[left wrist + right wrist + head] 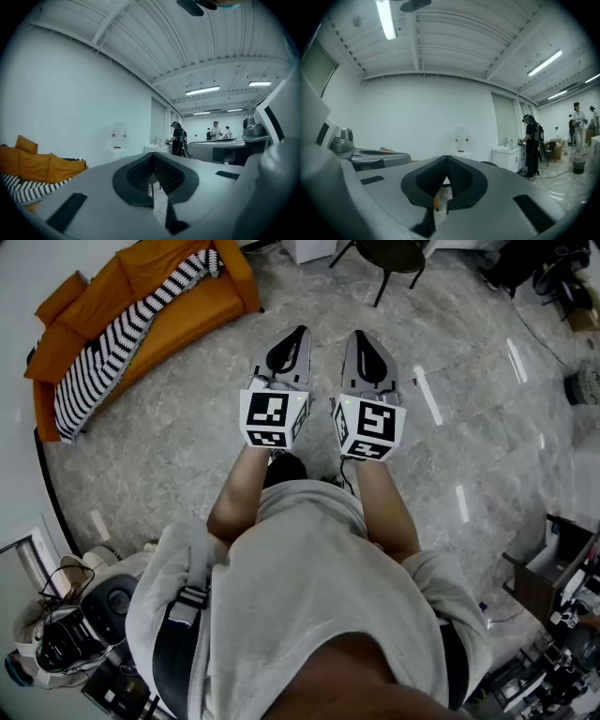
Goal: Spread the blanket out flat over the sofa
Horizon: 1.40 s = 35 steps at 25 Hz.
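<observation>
A stretch of grey stone floor (187, 446) lay between the person and the orange sofa (141, 277), which stood against the wall at the head view's upper left, well apart from both grippers. The one black-and-white striped blanket (122, 338) lay on it as a long rumpled band running along the seat, its lower end drooping over the front edge.

The left gripper (296, 338) and the right gripper (361, 341) were held out side by side, level. Each had its jaws closed together with nothing between them.

One dark chair (389, 259) stood beyond the grippers, cut off by the top edge. Clutter of cables and equipment (66, 634) sat by the person's left side.

The left gripper view showed only one end of the sofa (33, 166), with the striped blanket (28, 190) below its cushions. One water dispenser (118, 138) stood against the white wall.

Three people were in the room. One stood at a white worktop (508, 157), (532, 145), and two stood farther back (577, 124), (594, 117), small and hard to make out. The sofa's far end was clipped by the head view's rounded border.
</observation>
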### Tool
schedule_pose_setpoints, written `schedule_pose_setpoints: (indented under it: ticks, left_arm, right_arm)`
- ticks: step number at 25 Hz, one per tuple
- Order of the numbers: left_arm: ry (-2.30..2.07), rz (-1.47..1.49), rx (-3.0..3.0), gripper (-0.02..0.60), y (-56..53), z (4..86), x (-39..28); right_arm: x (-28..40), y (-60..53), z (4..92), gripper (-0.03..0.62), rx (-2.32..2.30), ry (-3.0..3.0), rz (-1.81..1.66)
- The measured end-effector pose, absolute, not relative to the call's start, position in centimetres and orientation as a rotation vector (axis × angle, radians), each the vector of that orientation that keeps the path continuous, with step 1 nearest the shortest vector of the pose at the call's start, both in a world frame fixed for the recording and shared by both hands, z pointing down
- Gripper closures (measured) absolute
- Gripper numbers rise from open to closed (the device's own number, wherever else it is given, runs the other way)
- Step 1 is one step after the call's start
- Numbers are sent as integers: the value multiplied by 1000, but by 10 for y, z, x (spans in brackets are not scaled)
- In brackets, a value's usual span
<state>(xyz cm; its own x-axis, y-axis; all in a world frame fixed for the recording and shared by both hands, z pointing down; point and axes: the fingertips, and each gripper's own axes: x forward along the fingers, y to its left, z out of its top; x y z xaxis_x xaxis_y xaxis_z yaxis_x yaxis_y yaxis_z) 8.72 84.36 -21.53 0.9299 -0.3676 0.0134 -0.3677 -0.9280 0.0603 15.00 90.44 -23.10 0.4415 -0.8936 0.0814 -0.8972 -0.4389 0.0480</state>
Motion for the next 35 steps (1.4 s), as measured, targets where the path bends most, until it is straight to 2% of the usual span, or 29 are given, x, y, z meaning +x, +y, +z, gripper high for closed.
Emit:
schedule_pose_setpoints:
  ticks: [14,26,35]
  left_arm:
    - [-696,71,2958,571,708,-183,25]
    - [-923,141,2892,571,581,-150,12]
    - [-1073,201,2858,571,479,-147,70]
  right_arm:
    - [85,762,-201,556,2434,-1712,102]
    - [95,623,-185,556,2365,-1900,90]
    - [160,508,-195,556,2303,-2035,101]
